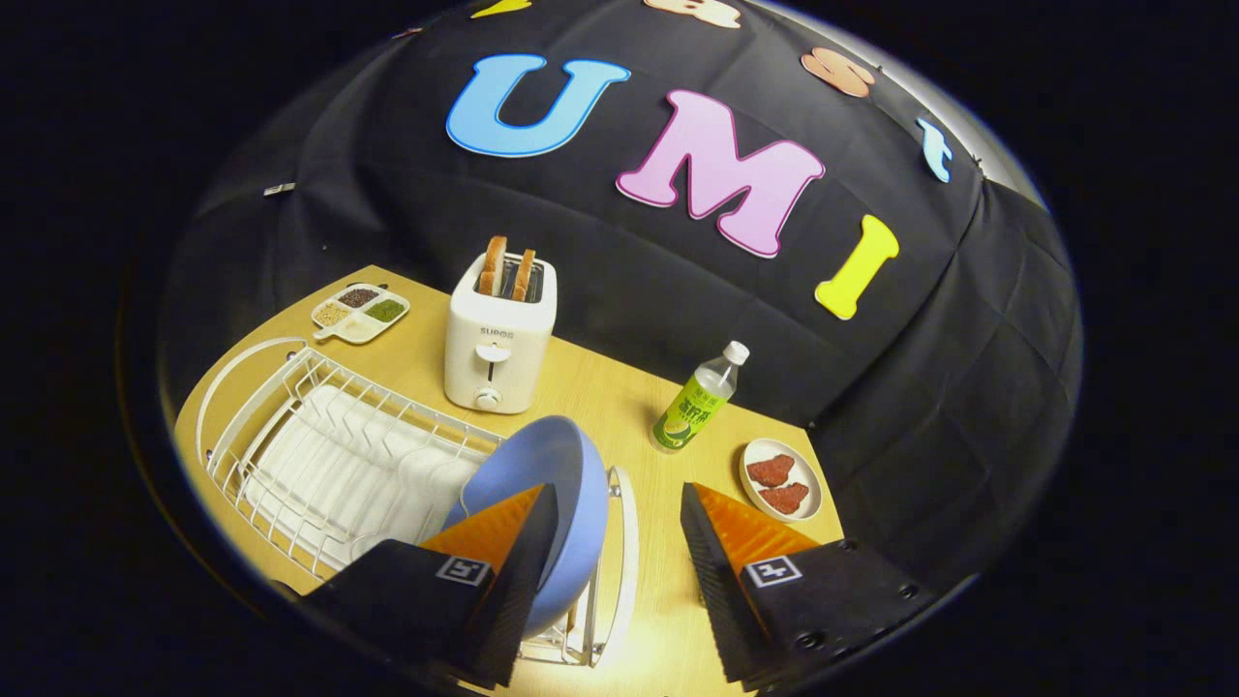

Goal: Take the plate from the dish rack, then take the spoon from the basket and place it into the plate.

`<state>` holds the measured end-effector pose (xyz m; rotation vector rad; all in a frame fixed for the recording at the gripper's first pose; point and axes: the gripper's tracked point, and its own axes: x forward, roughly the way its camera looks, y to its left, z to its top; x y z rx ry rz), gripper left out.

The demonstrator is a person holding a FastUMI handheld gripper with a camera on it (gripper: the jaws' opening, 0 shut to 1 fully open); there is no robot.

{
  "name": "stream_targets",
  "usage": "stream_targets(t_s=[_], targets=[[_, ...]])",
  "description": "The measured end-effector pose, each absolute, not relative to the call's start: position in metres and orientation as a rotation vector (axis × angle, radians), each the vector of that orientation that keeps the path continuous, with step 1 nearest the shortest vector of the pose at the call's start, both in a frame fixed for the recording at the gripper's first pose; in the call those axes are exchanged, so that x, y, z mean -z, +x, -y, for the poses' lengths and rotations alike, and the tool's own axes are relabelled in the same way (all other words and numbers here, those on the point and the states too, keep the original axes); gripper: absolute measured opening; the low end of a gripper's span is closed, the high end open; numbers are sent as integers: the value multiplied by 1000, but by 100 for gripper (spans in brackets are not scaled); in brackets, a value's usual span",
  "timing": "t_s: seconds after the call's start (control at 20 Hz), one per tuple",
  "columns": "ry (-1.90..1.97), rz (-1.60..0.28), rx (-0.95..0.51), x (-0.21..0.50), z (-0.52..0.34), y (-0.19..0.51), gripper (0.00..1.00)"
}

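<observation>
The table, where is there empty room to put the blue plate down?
Bare table lies between the toaster and the bottle, reaching toward the open gripper. The blue plate stands in the dish rack, beside one finger. The bottle and meat dish crowd the far side.

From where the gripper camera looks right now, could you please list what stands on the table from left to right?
Dish rack → seasoning tray → toaster with bread → blue plate standing in the rack's end → bottle → small dish of red pieces. The gripper is open, its left finger over the plate.
</observation>
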<state>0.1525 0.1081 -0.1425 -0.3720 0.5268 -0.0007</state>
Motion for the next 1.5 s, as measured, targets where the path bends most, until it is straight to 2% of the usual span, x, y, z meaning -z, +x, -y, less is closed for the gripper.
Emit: stream_targets(t_s=[0.05,0.25,0.3,0.45,0.6,1.15,1.5], targets=[[-359,-556,-1,149,-111,153,76],[-272,-653,-42,168,-126,151,45],[-256,-667,-42,171,-126,151,41],[-179,-716,-19,174,-126,151,40],[-122,-719,12,170,-125,156,28],[-317,-518,45,115,-137,169,24],[-236,-538,-21,115,-124,160,23]])
